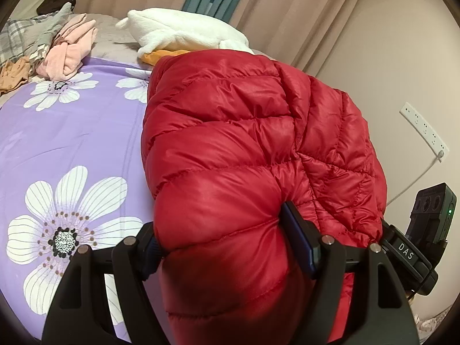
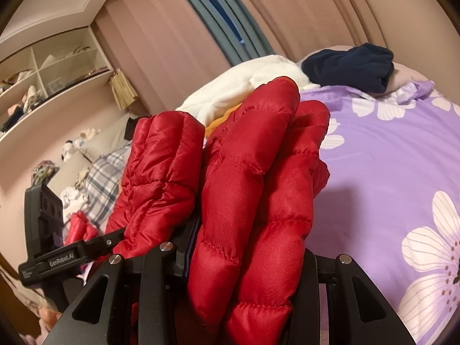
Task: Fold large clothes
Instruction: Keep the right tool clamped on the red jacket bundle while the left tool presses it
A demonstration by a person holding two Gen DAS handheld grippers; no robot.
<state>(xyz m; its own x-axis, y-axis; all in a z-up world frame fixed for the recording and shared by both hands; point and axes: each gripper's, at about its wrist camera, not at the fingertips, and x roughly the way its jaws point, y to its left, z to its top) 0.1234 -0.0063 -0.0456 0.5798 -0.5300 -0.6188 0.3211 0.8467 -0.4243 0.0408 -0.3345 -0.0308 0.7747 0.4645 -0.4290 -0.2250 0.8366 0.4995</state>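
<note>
Your two grippers each clamp a bunched fold of the down jacket (image 1: 230, 132) above the bedspread (image 1: 72, 138), which lies to its left. Behind it rests a plush blanket (image 1: 178, 31); farther left, a heap of clothes (image 1: 69, 49). Curtains (image 1: 287, 5) hang beyond.

- A purple bedsheet (image 1: 86, 132) printed with large white flowers covers the bed.
- A white plush blanket (image 1: 184, 33) lies bunched at the far side, resting on something orange (image 1: 155, 56).
- A pink garment (image 1: 72, 49) sits crumpled far left, beside grey plaid fabric (image 1: 17, 37).
- A dark navy garment (image 2: 350, 66) lies far right on the bed.
- Pinkish curtains (image 1: 287, 3) hang behind.
- White shelves (image 2: 54, 69) hold assorted items at left.
- A white wall socket strip (image 1: 422, 129) sits at right.
</note>
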